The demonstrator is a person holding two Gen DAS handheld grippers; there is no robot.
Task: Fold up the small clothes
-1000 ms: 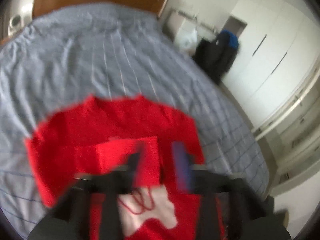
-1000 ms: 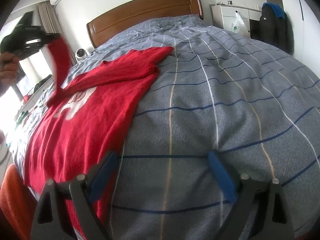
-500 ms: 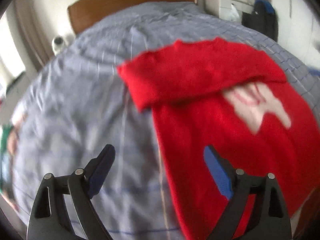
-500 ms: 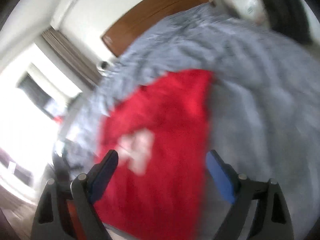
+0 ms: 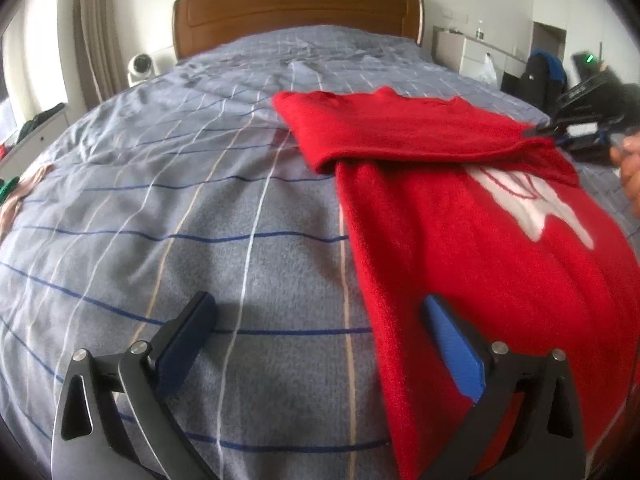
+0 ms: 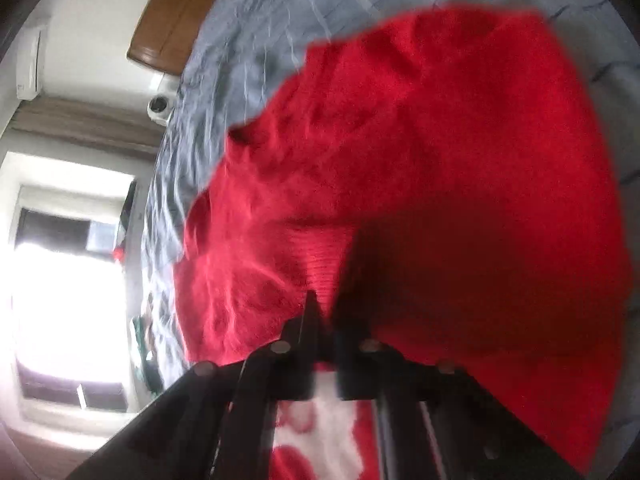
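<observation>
Your right tongs [image 6: 326, 320] pinch the red sweater's [image 5: 460, 248] sleeve at two o'clock; its long axis runs twelve-to-six beside your wide, empty left tongs [image 5: 320, 344].

You have one piece of clothing here, a red sweater [image 5: 472, 240]. It is soft and knitted, and it has a white picture [image 5: 536, 208] on it with thin red lines. The sweater lies flat on the right side of what you see from your left hand. Its long body runs from near you toward the far end. At the far end, a sleeve [image 5: 400, 132] is folded across the top, going from left to right. The right end of that sleeve is lifted a little off the rest. From your right hand the sweater [image 6: 440, 140] fills most of the view, with the white picture [image 6: 332, 432] close to you.
</observation>
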